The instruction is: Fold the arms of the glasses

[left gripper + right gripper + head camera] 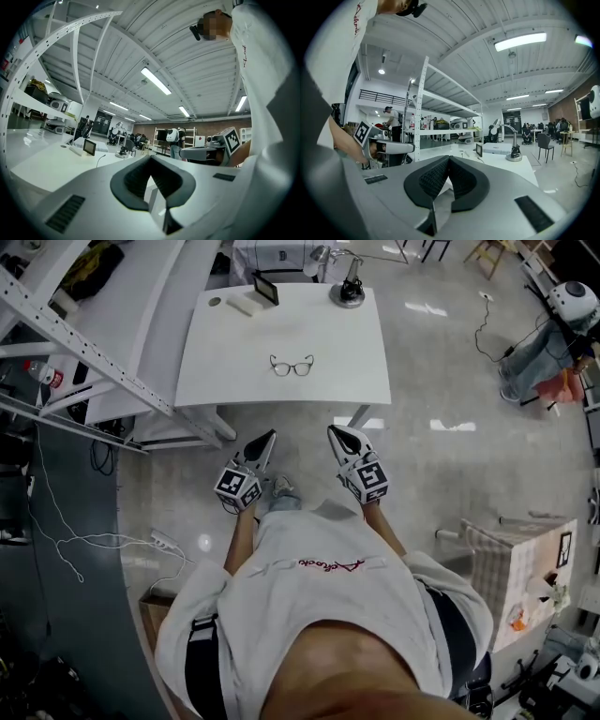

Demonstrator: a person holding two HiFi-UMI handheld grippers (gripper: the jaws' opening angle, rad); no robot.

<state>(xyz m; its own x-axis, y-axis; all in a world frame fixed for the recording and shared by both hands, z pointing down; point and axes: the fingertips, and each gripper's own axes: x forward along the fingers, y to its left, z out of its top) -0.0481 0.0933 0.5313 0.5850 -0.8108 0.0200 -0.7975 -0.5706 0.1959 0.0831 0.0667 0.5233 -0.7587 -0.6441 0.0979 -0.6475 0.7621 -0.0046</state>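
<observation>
A pair of dark-framed glasses (pixel 292 366) lies on the white table (pixel 225 381), lenses facing me, near the middle of its front half. My left gripper (pixel 271 436) and right gripper (pixel 332 432) hover side by side over the floor, short of the table's front edge, both pointing toward it. Each is shut with nothing between its jaws. In the left gripper view the black pads (pixel 140 176) meet at the tip; in the right gripper view the pads (pixel 457 180) also touch. The glasses are hidden behind the jaws in both gripper views.
At the table's far edge stand a small tablet (pixel 265 288), a flat white block (pixel 246 304) and a round-based lamp stand (pixel 348 292). White shelving (pixel 75 352) runs along the left. Cables and a power strip (pixel 164 540) lie on the floor left. A cardboard box (pixel 525 568) sits right.
</observation>
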